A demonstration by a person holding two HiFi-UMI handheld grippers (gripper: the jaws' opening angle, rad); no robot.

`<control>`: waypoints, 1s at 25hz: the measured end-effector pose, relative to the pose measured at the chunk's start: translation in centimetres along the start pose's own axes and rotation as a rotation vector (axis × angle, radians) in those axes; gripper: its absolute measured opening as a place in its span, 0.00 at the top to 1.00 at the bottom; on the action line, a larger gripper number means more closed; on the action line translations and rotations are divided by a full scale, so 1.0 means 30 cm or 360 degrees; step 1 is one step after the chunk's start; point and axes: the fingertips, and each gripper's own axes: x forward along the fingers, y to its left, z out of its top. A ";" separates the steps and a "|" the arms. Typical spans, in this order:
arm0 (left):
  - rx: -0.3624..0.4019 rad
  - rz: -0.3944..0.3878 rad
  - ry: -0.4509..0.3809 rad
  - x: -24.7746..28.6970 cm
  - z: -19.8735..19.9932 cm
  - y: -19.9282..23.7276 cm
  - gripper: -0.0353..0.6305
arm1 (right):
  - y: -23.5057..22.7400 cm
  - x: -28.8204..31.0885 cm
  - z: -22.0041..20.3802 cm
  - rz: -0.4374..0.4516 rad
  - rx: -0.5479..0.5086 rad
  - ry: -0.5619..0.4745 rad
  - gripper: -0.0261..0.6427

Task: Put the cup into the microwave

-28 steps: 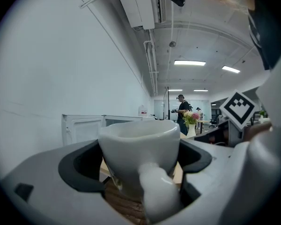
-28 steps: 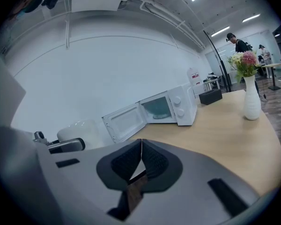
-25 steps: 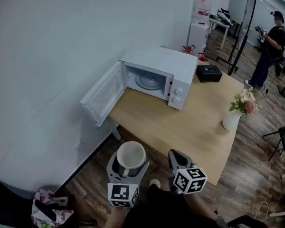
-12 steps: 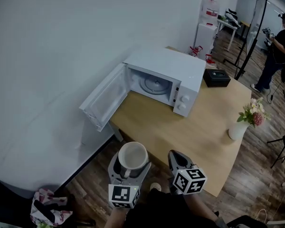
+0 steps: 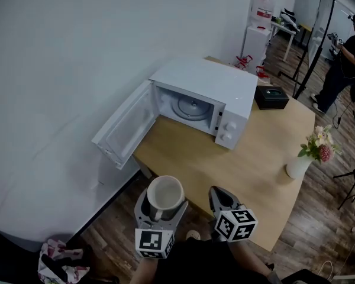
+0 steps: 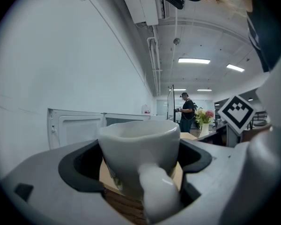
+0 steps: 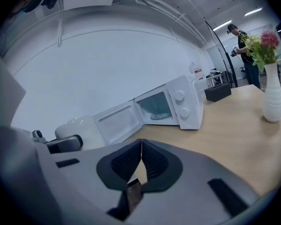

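Head view: the left gripper (image 5: 160, 210) clasps a white cup (image 5: 164, 194), mouth up, above the floor just short of the near edge of the wooden table (image 5: 248, 170). The right gripper (image 5: 220, 197) hangs beside it. The microwave (image 5: 208, 96) stands on the far side of the table, its door (image 5: 123, 132) swung wide to the left. A vase (image 5: 300, 164) stands at the right edge.

Left gripper view: both jaws press the cup's sides, and its handle (image 6: 157, 196) points at the camera.

Right gripper view: the jaws meet at their tips with nothing between them. The open microwave lies ahead, across the tabletop.
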 end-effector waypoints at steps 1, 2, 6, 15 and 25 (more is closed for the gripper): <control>-0.0003 -0.0006 0.0000 0.009 -0.002 0.000 0.23 | -0.005 0.003 0.003 -0.0003 0.0002 -0.0005 0.97; -0.0006 -0.0013 -0.0003 0.016 -0.004 -0.001 0.23 | -0.010 0.006 0.004 -0.0006 0.0004 -0.0008 0.97; -0.0003 -0.0021 -0.0008 0.029 -0.006 -0.001 0.23 | -0.022 0.011 0.000 -0.0013 0.0009 -0.0005 0.97; -0.0064 0.0061 0.0016 -0.004 -0.028 0.025 0.23 | -0.015 0.005 -0.027 -0.0006 -0.0008 0.0043 0.97; -0.0069 0.0070 0.0038 0.022 -0.021 0.048 0.23 | -0.019 0.034 -0.008 -0.0013 0.0003 0.0045 0.97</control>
